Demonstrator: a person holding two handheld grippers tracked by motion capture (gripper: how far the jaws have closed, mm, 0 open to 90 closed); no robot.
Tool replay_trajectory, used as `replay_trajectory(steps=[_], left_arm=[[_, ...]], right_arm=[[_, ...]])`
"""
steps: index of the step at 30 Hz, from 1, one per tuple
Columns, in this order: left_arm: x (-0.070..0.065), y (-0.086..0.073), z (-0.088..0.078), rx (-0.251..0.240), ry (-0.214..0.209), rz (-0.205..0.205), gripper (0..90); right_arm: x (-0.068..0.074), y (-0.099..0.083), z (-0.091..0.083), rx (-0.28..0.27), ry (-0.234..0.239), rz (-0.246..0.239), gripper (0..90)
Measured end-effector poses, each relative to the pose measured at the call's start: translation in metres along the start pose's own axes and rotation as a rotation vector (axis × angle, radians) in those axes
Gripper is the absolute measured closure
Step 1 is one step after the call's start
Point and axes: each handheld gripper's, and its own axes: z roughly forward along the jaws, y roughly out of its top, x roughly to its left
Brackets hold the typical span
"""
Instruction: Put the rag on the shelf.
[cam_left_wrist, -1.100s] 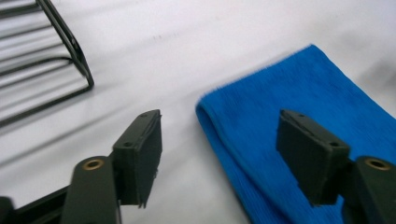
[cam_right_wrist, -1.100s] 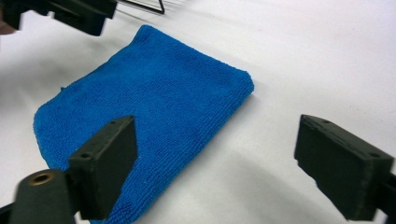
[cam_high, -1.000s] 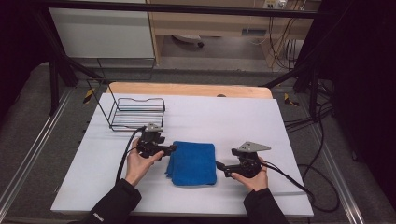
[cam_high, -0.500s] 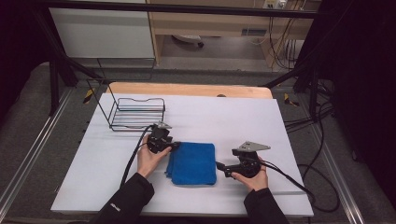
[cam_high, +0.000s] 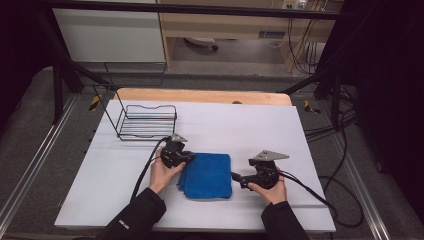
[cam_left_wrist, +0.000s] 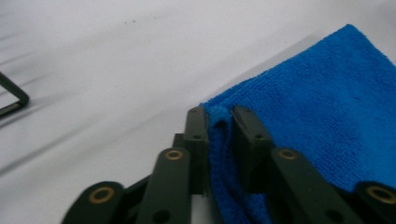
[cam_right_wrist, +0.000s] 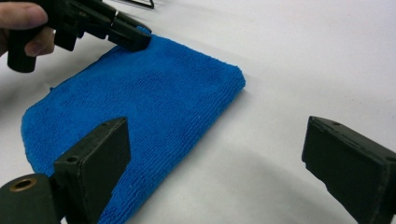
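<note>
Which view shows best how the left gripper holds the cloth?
The left gripper view: the left gripper pinches the cloth corner. The right gripper view shows it from afar; the high view, small.

A white table (cam_high: 310, 150) with a wooden far edge stands on grey carpet (cam_high: 35, 150). Behind it are a white cabinet (cam_high: 107, 35) and a wooden shelf unit (cam_high: 240, 25). Black frame bars (cam_high: 60, 60) rise at both sides, cables (cam_high: 345, 130) trail on the right, and the corners lie dark
</note>
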Motion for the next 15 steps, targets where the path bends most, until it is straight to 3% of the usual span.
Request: replay_trajectory(steps=[5,10,15], left_arm=[[-0.001,0.0,0.0,0.004,-0.006,-0.005,82.8],[-0.003,0.0,0.0,0.01,0.005,0.005,83.6],[-0.003,0.0,0.001,0.009,0.004,0.01,83.6]], right_arm=[[-0.001,0.008,0.005,-0.015,0.0,-0.013,6.2],[-0.004,0.023,0.016,-0.034,-0.016,0.013,4.8],[-0.01,0.034,0.034,-0.029,-0.038,0.044,13.6]])
